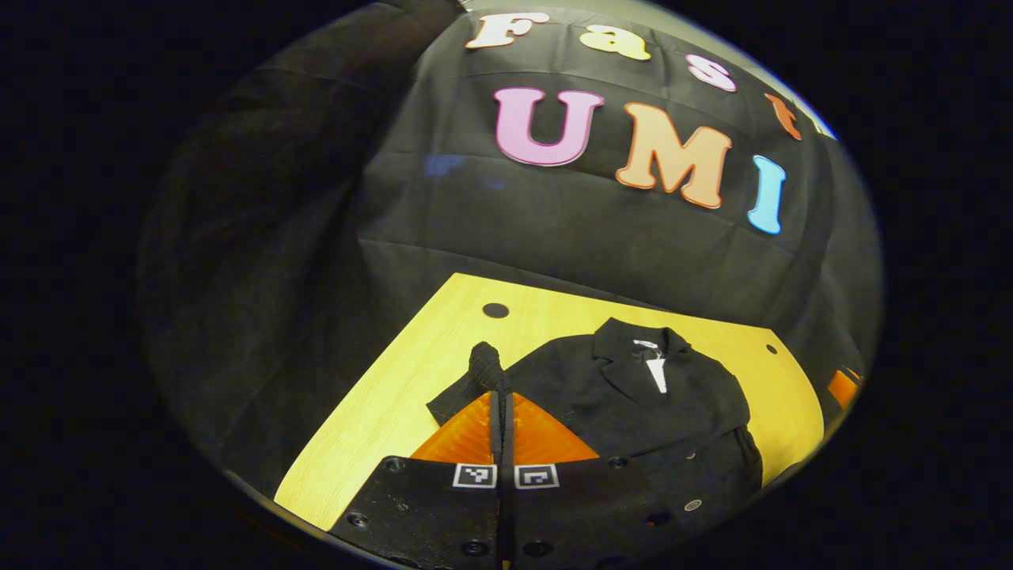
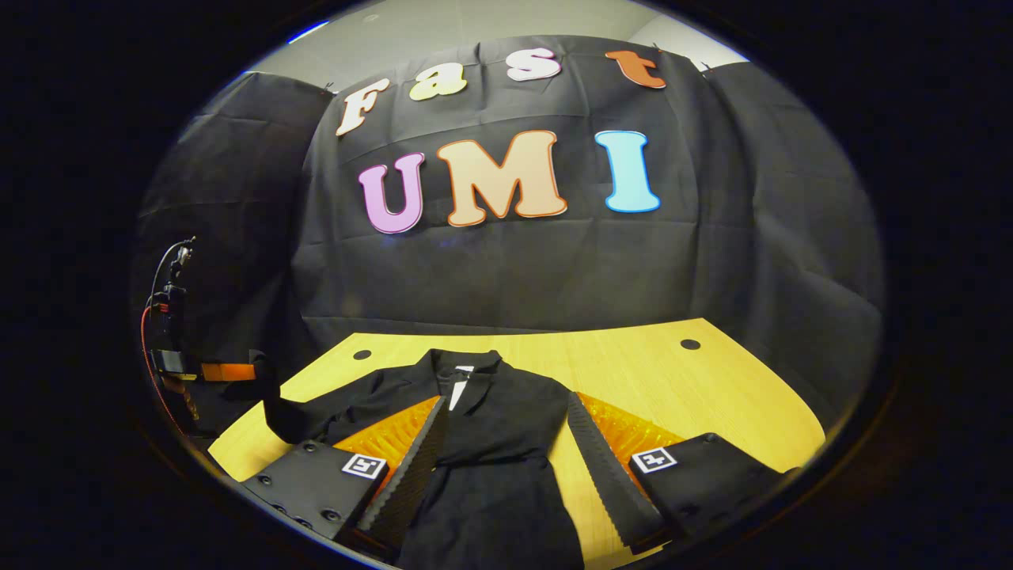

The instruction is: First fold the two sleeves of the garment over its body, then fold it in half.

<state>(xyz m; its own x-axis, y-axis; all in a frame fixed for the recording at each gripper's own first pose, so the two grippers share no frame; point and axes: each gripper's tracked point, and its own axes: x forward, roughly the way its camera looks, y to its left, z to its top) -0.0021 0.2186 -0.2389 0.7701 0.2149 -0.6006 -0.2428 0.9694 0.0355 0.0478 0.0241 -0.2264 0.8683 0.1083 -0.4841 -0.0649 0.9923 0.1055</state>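
The left gripper (image 1: 500, 408) is clenched on the sleeve cuff (image 1: 484, 366), raised for folding. The right gripper (image 2: 506, 443) is released, the garment (image 2: 483, 443) lying flat between its fingers.

So the backdrop is a black cloth wall (image 2: 514, 269), creased in horizontal fold lines and hanging in separate panels; in the right gripper view a side panel (image 2: 229, 198) sits around 9 o'clock and another at 3 o'clock. Above the cloth at 12 o'clock there's a strip of pale wall or ceiling (image 2: 475, 24). The table (image 2: 633, 372) is a light yellow wood-grain top with rounded corners and two small dark round holes, one (image 2: 362, 355) toward 9 o'clock of the tabletop, the other (image 2: 690, 344) toward 2 o'clock. Same holes in the left gripper view, (image 1: 495, 309) and (image 1: 771, 348).
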